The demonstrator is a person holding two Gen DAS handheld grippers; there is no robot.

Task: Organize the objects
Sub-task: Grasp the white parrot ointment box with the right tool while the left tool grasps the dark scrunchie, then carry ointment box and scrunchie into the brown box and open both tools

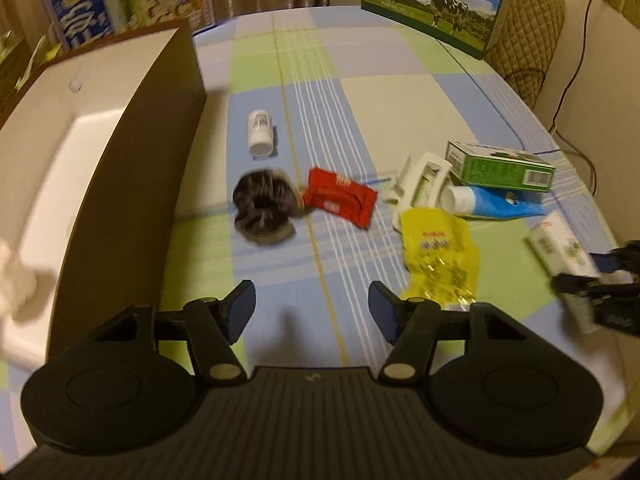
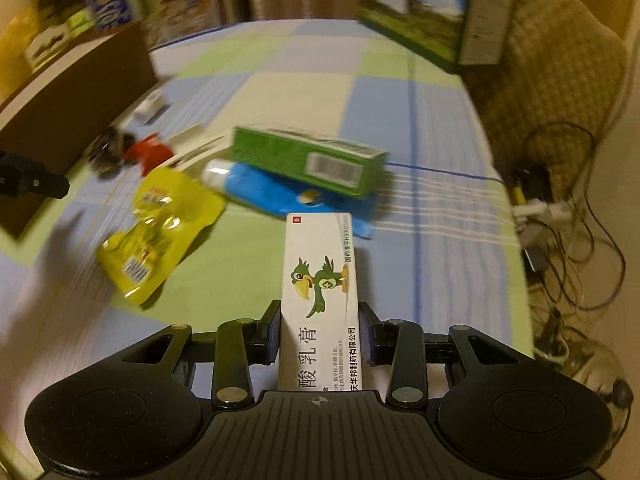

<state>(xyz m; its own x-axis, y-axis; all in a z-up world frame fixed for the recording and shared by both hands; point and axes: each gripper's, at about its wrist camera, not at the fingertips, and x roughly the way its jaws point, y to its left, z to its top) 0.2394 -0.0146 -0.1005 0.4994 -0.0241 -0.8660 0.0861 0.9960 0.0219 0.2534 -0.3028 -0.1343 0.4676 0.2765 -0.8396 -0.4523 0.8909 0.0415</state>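
Your right claw (image 2: 320, 336) pinched the white carton (image 2: 320, 300) above the tabletop (image 2: 420, 120) while your left claw (image 1: 312, 308) hung spread and empty, leaving scrunchie (image 1: 262, 208), bottle (image 1: 260, 132), packets and green box (image 1: 500, 166) probably still bound for the bin (image 1: 132, 128) at left.

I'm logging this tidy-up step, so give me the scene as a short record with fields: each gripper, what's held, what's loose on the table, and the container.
left gripper: open, holding nothing, above the tablecloth
right gripper: shut on the white carton
loose items: bottle, scrunchie, red packet, yellow pouch, blue tube, green box
stacking: green box lies on the blue tube
container: brown box, white inside, at table's left
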